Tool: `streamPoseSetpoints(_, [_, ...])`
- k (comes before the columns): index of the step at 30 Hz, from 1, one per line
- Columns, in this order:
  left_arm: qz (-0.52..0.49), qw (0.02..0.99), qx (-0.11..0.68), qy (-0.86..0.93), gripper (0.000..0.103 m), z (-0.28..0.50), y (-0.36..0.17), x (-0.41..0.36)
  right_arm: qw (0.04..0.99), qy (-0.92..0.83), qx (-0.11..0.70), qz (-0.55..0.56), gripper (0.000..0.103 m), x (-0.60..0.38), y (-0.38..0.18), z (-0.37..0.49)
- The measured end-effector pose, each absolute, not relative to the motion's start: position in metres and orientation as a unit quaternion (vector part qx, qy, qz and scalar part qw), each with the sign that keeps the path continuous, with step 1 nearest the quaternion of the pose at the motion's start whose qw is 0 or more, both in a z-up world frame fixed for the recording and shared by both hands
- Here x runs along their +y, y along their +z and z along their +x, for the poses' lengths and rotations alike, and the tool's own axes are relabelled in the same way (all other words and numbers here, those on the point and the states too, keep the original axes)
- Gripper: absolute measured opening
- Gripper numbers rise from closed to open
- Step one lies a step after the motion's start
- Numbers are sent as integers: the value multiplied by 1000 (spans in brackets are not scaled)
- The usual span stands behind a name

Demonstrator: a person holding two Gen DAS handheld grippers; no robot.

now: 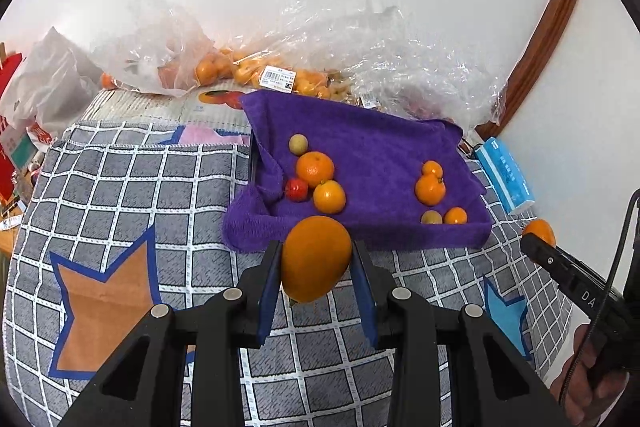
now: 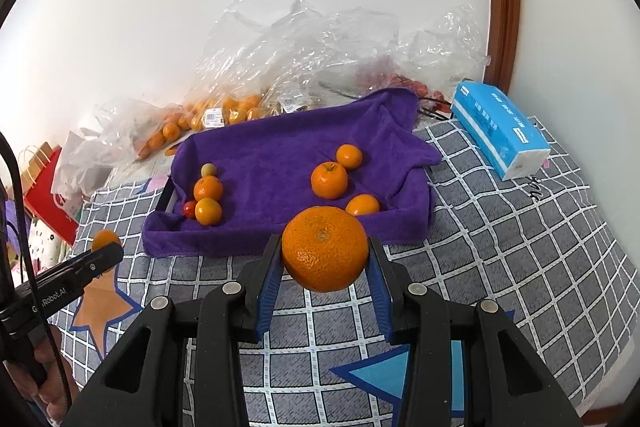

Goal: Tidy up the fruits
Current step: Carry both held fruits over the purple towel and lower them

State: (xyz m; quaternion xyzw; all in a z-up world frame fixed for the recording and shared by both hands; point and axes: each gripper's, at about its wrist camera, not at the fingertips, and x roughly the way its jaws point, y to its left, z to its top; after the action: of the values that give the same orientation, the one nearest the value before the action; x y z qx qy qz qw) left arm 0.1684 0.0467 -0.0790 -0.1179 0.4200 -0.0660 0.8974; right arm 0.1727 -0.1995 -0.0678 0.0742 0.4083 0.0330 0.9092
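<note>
Left gripper [image 1: 316, 259] pads against smooth orange [image 1: 316, 257], near purple-towelled tray [image 1: 360, 235].

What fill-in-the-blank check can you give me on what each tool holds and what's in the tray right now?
1. The left tool is shut on a smooth ____.
2. The tray is lined with a ____ towel.
3. The single red fruit lies in the tray's ____ group of fruit, seen from either wrist.
4. The blue tissue pack lies ____ the tray.

Missing words: orange; purple; left; outside
</note>
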Motion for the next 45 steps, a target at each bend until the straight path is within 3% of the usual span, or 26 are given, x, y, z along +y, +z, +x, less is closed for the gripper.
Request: streamPoseSetpoints(45, [-105, 910, 399, -48, 32, 267, -60, 49, 922, 56, 380, 41, 40, -191, -58, 270])
